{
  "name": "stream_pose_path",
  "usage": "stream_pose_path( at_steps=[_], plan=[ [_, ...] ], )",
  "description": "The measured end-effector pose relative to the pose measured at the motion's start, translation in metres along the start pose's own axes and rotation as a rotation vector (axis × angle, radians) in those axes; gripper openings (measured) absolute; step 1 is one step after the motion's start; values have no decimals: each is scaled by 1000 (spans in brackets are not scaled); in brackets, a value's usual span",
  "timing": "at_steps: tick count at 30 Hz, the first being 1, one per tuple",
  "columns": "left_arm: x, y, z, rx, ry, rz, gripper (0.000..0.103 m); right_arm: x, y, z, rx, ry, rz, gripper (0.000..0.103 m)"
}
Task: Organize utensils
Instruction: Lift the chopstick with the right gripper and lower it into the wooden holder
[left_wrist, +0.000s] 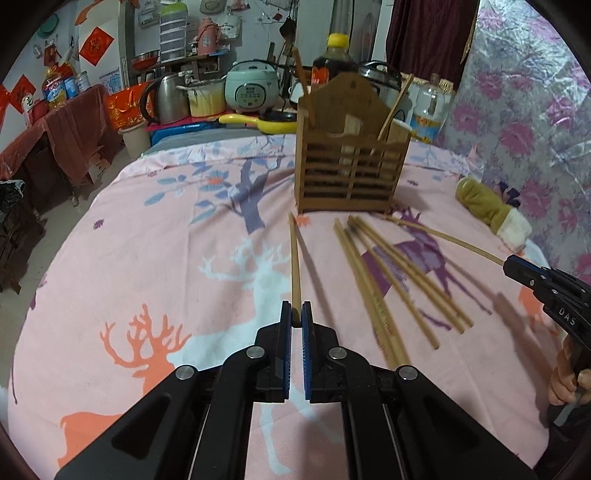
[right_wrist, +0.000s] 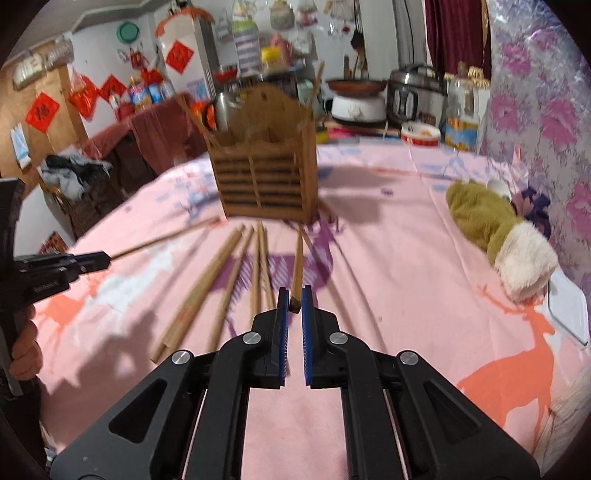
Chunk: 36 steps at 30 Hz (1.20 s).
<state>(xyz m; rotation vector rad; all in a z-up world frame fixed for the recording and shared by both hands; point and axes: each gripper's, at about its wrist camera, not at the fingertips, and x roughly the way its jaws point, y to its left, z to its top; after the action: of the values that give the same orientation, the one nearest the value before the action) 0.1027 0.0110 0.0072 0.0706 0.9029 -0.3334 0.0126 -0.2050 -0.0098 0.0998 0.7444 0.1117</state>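
My left gripper (left_wrist: 295, 314) is shut on the near end of one wooden chopstick (left_wrist: 294, 258), which points toward the slatted wooden utensil holder (left_wrist: 351, 155). In the right wrist view this gripper (right_wrist: 105, 260) comes in from the left with its chopstick (right_wrist: 166, 236) lifted off the cloth. My right gripper (right_wrist: 294, 299) is shut on the end of another chopstick (right_wrist: 298, 254); the left wrist view shows it at the right edge (left_wrist: 511, 267). Several loose chopsticks (left_wrist: 388, 280) (right_wrist: 221, 280) lie fanned on the cloth in front of the holder (right_wrist: 264, 177), which has a few chopsticks standing in it.
A pink deer-print cloth (left_wrist: 147, 258) covers the table. An olive and white plush toy (right_wrist: 491, 221) lies at the right, near a floral wall covering (right_wrist: 535, 110). Behind the holder stand a rice cooker (left_wrist: 253, 90), a kettle (left_wrist: 168, 98), a sauce bottle (left_wrist: 334, 59) and a yellow pan (left_wrist: 266, 123).
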Motion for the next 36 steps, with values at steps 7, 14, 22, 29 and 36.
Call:
stream_pose_path(
  at_steps=[7, 14, 22, 29, 36],
  plan=[
    [-22, -8, 25, 11, -51, 24, 6, -19, 8, 25, 0, -60, 17, 7],
    [-41, -17, 48, 16, -92, 9, 6, -21, 18, 33, -49, -32, 44, 16],
    [-46, -23, 49, 26, -98, 2, 6, 27, -10, -19, -3, 197, 58, 23],
    [-46, -24, 50, 27, -97, 4, 6, 49, -15, -35, 20, 292, 62, 23],
    [-41, -22, 50, 25, -98, 7, 6, 45, -16, -35, 6, 255, -1, 7]
  ],
)
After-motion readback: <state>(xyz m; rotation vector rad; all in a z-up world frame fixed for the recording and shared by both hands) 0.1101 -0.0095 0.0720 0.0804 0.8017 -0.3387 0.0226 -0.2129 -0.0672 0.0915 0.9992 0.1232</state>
